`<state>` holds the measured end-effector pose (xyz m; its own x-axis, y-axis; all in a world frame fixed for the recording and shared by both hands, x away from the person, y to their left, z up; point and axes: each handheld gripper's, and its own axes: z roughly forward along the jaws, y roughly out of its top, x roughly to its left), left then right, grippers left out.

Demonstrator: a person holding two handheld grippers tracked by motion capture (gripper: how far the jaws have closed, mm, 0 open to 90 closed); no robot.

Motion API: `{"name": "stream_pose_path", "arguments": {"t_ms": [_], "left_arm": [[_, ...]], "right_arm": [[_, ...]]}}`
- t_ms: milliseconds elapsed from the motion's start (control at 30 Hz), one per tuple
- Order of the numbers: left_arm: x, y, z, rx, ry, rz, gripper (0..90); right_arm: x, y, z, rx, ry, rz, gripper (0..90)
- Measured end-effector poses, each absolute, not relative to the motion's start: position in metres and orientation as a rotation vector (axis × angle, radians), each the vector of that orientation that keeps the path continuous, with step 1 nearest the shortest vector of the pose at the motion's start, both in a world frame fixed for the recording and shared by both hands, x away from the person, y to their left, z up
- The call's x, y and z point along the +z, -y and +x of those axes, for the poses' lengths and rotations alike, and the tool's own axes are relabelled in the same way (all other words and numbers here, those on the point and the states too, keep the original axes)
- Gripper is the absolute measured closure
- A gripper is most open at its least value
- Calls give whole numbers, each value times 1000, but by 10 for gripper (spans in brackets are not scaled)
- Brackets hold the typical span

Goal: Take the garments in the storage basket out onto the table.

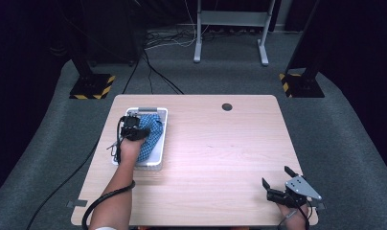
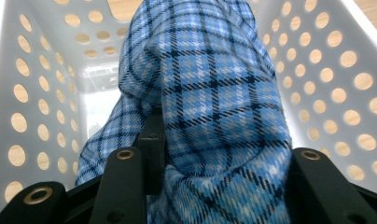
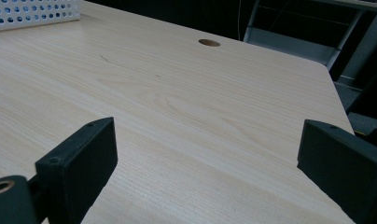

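Dark floor and cables surround your light wooden table [image 1: 215, 158], which carries a white perforated basket [image 1: 159, 143] at its far left.

Blue checked cloth [image 1: 151, 134] lies bunched inside that basket, rising above the rim. From the left gripper view the cloth [image 2: 210, 107] stands as a tall fold directly ahead, with the basket's holed walls [image 2: 42, 107] on both sides.

Your left gripper [image 1: 132, 128] is lowered into the basket from above, pointing down and away from you. Its jaws are drawn in on the cloth: fabric fills the space between them and bulges over the pads, so the cloth is clamped. Your left hand [image 1: 130, 149] sits just behind the gripper at the near part of the basket, forearm running straight back toward the table's near edge, with the cable looping beside it.

Your right gripper [image 1: 278, 179] rests well apart from the basket, at the near right corner of the table. Its jaws stand wide apart with nothing between them; the right gripper view shows bare wood between the two black pads [image 3: 79, 163], and the basket's corner [image 3: 35, 11] far off at upper left. A round cable hole [image 1: 227, 106] sits near the table's far edge.
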<state>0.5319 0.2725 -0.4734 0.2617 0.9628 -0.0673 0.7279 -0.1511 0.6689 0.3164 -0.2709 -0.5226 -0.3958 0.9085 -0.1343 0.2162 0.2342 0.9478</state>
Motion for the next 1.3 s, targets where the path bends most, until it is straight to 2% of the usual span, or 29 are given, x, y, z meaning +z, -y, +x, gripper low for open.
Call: {"name": "stream_pose_path", "arguments": {"t_ms": [400,1300], "left_arm": [[-460,-274,527,528,-1491,1903,583],[-400,-274,501,623,-1365,1782,587]], "right_arm": [[-523,271,317,1197,-1778,1042,39],[-522,271,317,1198,-1783,1044,39]]}}
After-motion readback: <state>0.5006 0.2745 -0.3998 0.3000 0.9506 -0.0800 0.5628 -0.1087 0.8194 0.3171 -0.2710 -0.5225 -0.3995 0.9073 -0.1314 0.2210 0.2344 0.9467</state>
